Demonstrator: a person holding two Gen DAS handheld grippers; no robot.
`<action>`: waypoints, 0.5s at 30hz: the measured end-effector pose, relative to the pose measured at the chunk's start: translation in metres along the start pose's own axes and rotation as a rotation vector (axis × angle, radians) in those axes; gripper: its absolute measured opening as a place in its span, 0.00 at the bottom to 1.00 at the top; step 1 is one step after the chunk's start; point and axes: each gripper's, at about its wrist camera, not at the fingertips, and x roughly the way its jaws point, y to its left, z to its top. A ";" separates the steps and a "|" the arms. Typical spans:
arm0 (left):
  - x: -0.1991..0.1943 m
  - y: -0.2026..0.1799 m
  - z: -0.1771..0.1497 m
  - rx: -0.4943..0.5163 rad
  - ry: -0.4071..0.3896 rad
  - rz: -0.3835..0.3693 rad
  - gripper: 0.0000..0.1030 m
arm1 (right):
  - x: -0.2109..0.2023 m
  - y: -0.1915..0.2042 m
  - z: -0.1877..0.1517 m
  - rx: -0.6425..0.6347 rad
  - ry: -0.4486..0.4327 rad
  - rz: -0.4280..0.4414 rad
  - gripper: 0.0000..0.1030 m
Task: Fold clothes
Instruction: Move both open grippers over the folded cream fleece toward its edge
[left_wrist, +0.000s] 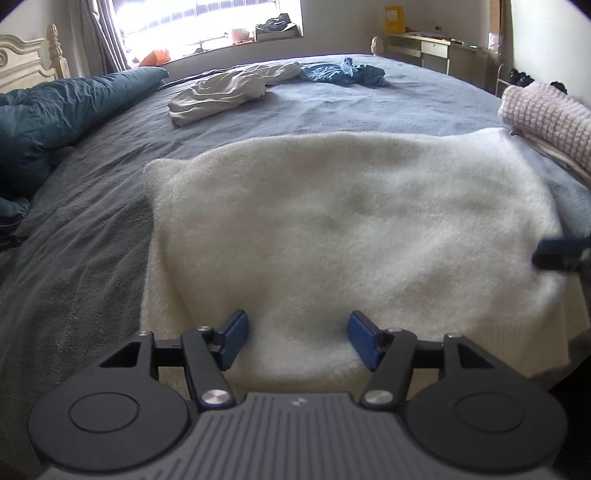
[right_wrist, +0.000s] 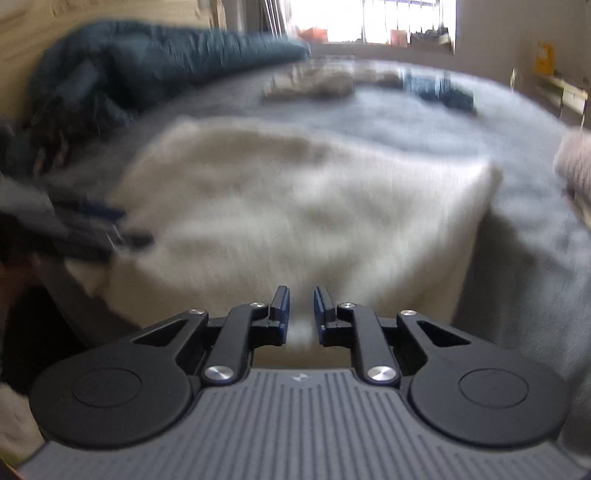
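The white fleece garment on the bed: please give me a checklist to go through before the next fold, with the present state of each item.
1. White fleece garment lies spread on the grey bed cover: ok.
2. Left gripper open, nothing between its pads: ok.
3. Right gripper pinching the near hem of the garment: cannot tell; its jaws stand nearly together, but the view is blurred.
4. Pink knitted piece clear of the garment's far right corner: not ok, they look to meet there.
5. Beige garment and blue garment lie apart, further up the bed: ok.
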 end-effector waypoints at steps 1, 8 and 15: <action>0.001 -0.002 0.001 0.001 0.004 0.008 0.63 | 0.001 -0.001 0.003 -0.003 -0.011 -0.022 0.13; 0.000 -0.017 0.004 0.021 0.017 0.077 0.68 | 0.024 -0.026 -0.007 0.055 -0.002 -0.040 0.13; -0.001 -0.024 0.006 0.037 0.026 0.127 0.72 | 0.024 -0.028 -0.008 0.075 -0.011 -0.026 0.13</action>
